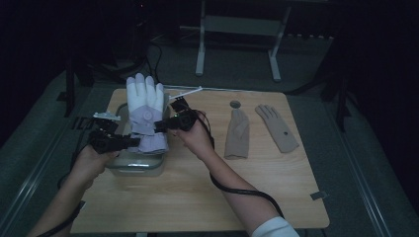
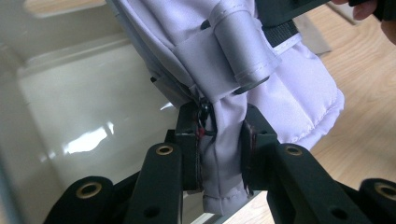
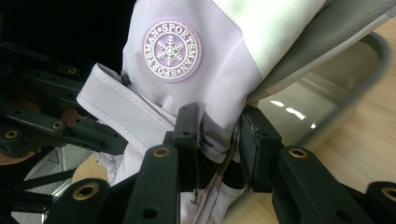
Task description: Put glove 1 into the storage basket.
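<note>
A padded white and lavender ski glove (image 1: 145,106) hangs fingers-up over a clear plastic bin (image 1: 136,165) on the left of the wooden table. My left gripper (image 1: 129,142) is shut on the lavender cuff (image 2: 219,140), with the fabric bunched between its pads. My right gripper (image 1: 160,126) is shut on the opposite edge of the cuff (image 3: 219,135), just below the round snowflake badge (image 3: 171,49). The glove's strap (image 2: 243,46) crosses above the left jaws. The bin's glossy wall (image 2: 70,93) lies behind the glove, and its rim (image 3: 373,51) curves past on the right.
Two flat beige gloves (image 1: 237,134) (image 1: 276,127) lie side by side on the table's right half. A small round grommet (image 1: 235,104) sits near the far edge, and a thin white strip (image 1: 188,93) lies behind the bin. Black cables trail from both grippers.
</note>
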A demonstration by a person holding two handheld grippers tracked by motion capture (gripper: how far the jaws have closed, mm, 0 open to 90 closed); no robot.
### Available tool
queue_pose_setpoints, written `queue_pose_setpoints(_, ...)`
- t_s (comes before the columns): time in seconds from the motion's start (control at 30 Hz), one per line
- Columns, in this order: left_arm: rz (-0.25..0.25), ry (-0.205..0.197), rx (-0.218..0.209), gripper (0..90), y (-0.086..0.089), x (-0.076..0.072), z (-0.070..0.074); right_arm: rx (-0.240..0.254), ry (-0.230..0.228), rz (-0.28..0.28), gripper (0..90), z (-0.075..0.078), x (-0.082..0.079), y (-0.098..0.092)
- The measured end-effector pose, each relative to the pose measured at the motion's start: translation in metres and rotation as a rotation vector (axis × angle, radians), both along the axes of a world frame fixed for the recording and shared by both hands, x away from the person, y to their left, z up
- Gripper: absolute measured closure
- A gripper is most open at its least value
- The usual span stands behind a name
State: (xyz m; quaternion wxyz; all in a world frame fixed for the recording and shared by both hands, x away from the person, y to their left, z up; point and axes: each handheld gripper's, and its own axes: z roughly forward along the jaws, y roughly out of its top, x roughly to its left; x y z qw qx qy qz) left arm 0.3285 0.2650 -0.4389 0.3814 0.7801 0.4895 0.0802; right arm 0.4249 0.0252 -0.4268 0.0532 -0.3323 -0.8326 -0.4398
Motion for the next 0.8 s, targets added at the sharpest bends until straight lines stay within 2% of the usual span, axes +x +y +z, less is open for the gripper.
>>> queue_pose_setpoints(0.13,0.027,0.026,0.021,72.9,0.013,0.003,-0.007,-0.023,0.001,0.005,70.2,-0.007,0.003,0.020)
queue_pose_setpoints(0.27,0.061,0.070,0.019,73.0,0.023,0.006,-0.020,-0.055,0.009,0.005,70.3,-0.019,0.006,0.038)
queue_pose_setpoints(0.33,0.058,0.090,0.026,72.9,0.026,0.007,-0.027,-0.069,0.016,0.007,70.3,-0.026,0.007,0.044)
queue_pose_setpoints(0.5,0.041,0.149,0.040,72.8,0.028,0.011,-0.041,-0.086,0.055,0.006,70.4,-0.045,0.007,0.048)
queue_pose_setpoints(0.63,0.023,0.205,0.078,72.7,0.025,0.014,-0.048,-0.114,0.087,0.002,70.5,-0.059,0.005,0.049)
queue_pose_setpoints(0.8,0.004,0.243,0.111,72.7,0.020,0.018,-0.054,-0.147,0.109,-0.005,70.8,-0.068,0.002,0.048)
